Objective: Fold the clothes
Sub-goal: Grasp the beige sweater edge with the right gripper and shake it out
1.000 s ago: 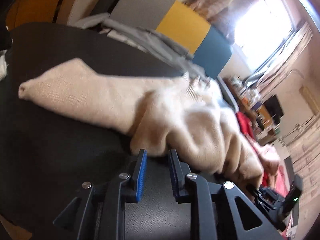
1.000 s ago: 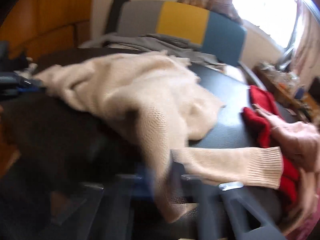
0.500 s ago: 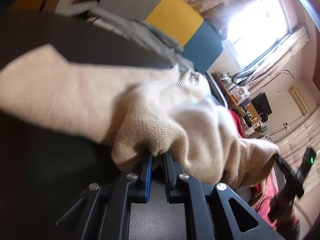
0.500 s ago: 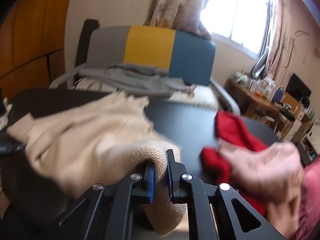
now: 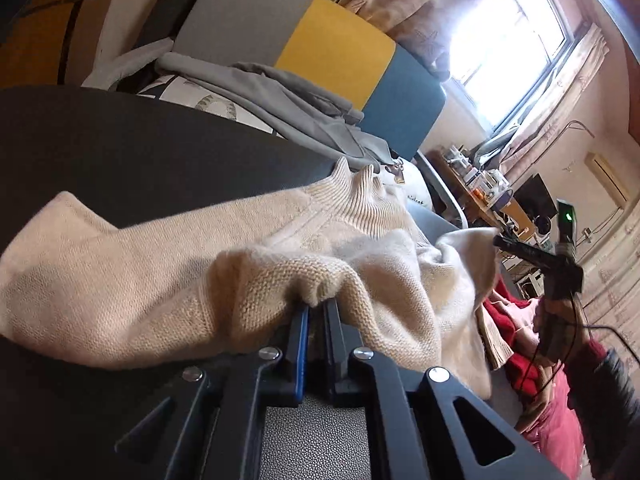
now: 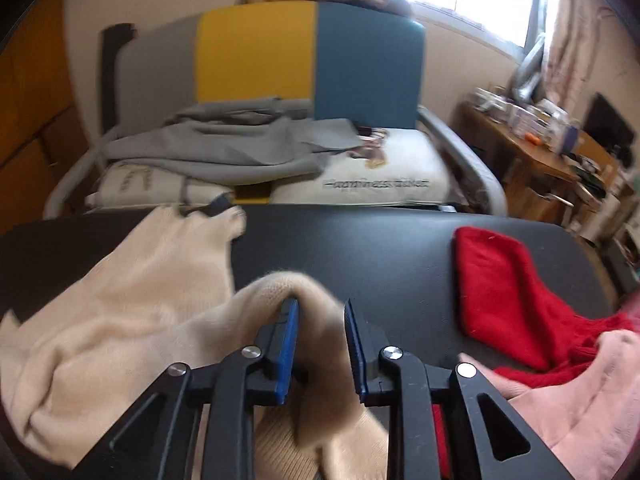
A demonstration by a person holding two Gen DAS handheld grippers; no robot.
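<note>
A cream knit sweater [image 5: 132,280] lies bunched on the black table [image 5: 120,152]. My left gripper [image 5: 316,312] is shut on a fold of it near the table's front, with one sleeve stretched out to the left. In the right wrist view the sweater [image 6: 120,300] spreads to the left. My right gripper [image 6: 320,320] is open, its jaws apart, with a loop of the sweater draped between them over the left finger. The right gripper also shows in the left wrist view [image 5: 532,256], against the sweater's far edge.
A red garment [image 6: 500,292] and a pink one [image 6: 592,400] lie at the table's right. Behind the table stands a bench with a grey, yellow and blue backrest [image 6: 304,64], grey clothes [image 6: 224,148] and pillows. A cluttered desk [image 6: 540,148] is at the far right.
My right gripper was shut on the sweater half a second ago and has opened. My left gripper closed on a fold and has lifted it slightly; the sweater has spread leftward.
</note>
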